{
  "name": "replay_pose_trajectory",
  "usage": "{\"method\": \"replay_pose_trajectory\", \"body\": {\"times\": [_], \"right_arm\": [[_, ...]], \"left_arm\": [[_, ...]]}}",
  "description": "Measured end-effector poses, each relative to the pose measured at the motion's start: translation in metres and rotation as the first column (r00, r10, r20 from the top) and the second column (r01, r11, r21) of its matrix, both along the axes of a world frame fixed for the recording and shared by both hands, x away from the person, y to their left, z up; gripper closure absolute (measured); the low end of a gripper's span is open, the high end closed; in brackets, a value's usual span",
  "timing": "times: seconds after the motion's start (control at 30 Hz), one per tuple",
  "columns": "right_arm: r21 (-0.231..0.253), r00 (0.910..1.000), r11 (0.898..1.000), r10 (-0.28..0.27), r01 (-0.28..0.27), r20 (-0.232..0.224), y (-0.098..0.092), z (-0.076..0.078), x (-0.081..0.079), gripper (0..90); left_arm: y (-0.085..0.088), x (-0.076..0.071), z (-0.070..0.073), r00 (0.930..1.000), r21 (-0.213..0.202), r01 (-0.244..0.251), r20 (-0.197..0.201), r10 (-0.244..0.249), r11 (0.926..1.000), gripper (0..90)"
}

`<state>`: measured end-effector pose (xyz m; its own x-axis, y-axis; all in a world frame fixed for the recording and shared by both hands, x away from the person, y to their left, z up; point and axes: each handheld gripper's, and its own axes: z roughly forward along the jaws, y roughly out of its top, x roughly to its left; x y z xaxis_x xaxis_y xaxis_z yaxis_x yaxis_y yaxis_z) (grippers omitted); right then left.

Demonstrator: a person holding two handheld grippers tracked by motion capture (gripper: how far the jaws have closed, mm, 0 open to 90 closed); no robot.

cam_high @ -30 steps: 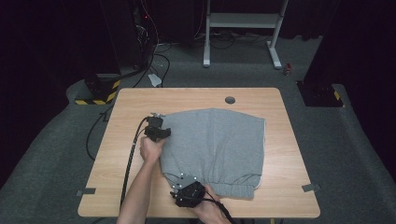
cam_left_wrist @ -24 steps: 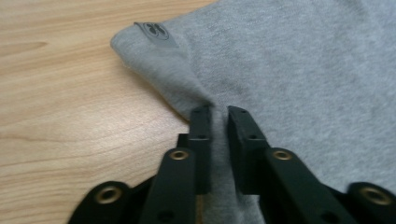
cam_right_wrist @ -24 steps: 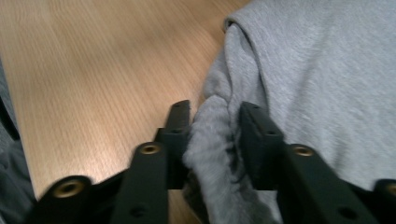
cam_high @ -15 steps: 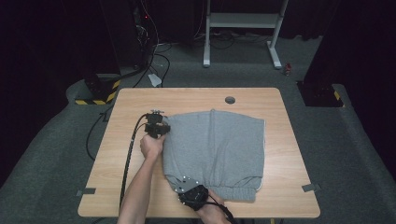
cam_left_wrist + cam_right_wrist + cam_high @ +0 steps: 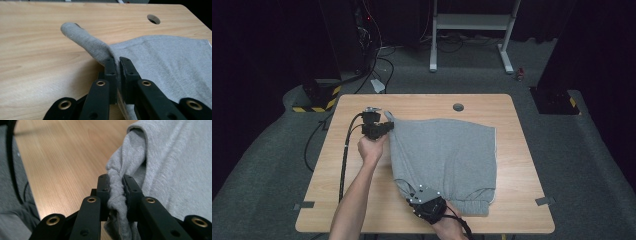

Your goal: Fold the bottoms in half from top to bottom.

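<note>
I had the left claw [image 5: 386, 128] clamped on the far left corner of the grey shorts [image 5: 447, 155], its jaws having just closed on a thin fold of cloth. The right claw [image 5: 414, 192] gripped a bunched wad at the near left corner, just closed too. The shorts lay spread on the wooden desk [image 5: 512, 210], both gripped corners raised off it.
</note>
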<state>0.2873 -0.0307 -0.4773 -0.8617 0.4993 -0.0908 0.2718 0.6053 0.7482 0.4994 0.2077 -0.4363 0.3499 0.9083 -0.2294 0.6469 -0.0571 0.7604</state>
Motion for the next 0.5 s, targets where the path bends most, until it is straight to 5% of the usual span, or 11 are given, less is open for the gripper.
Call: {"method": "replay_pose_trajectory", "body": {"times": [0.13, 0.27, 0.47, 0.5], "right_arm": [[0.022, 0.9999, 1.000, 0.008, -0.008, -0.008, -0.005, 0.013, 0.003, 77.8], [0.036, 0.9992, 0.999, 0.020, -0.018, -0.034, -0.003, 0.017, 0.007, 78.0], [0.051, 0.9970, 0.997, 0.064, -0.061, -0.044, 0.014, 0.027, 0.017, 78.5], [0.069, 0.9947, 0.994, 0.090, -0.087, -0.050, 0.020, 0.032, 0.019, 78.4]], "left_arm": [[0.009, -0.002, 0.008, 1.0000, -0.037, -0.006, 0.007, 0.006, 0.9993, 85.0], [0.018, -0.001, 0.012, 0.9999, -0.028, -0.014, -0.004, 0.014, 0.9995, 85.2], [0.049, -0.004, 0.018, 0.9973, -0.038, -0.073, -0.009, 0.072, 0.9966, 85.4], [0.061, -0.009, 0.025, 0.9965, -0.074, -0.084, -0.008, 0.083, 0.9937, 85.4]]}}
